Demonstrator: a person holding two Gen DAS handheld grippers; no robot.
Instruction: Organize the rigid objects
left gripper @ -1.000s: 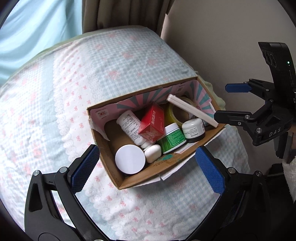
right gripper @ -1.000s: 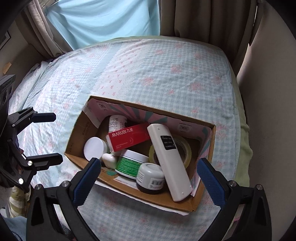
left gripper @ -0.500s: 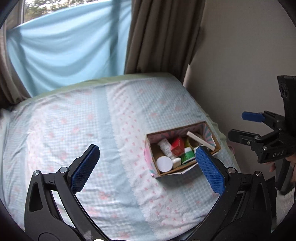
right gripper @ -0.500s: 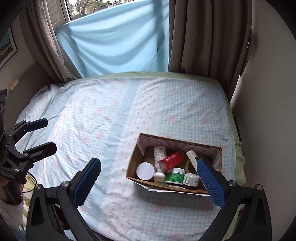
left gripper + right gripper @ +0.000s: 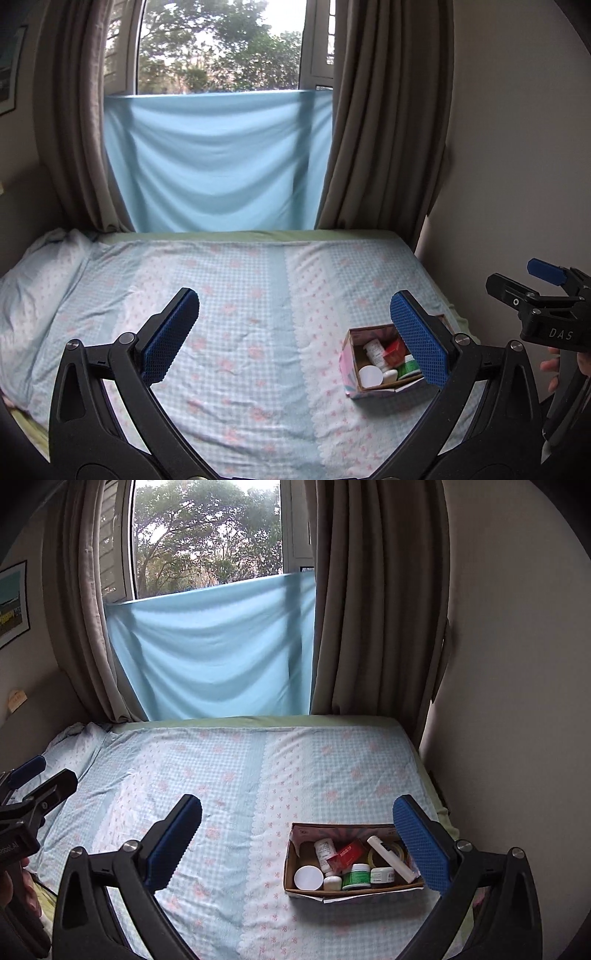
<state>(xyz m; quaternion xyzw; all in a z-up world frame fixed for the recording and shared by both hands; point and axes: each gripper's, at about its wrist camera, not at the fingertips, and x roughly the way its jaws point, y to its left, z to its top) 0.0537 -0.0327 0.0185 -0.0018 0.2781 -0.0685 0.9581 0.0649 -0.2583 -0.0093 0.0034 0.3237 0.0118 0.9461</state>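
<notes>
Pale-blue checked bedsheet (image 5: pixel 229 775), red carton (image 5: pixel 349 853).

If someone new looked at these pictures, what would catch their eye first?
Probably the cardboard box of jars and bottles, alone on the bed's near right side. Next, the pale blue cloth hung across the lower window, between brown curtains. Both grippers, left and right, hover open and empty.

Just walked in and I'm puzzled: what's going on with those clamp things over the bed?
A person holds a hand-held gripper in each hand, the left hand-held gripper and the right hand-held gripper, both open and empty above the bed. The cardboard box on it already holds jars, a bottle, a red carton and tape.
</notes>
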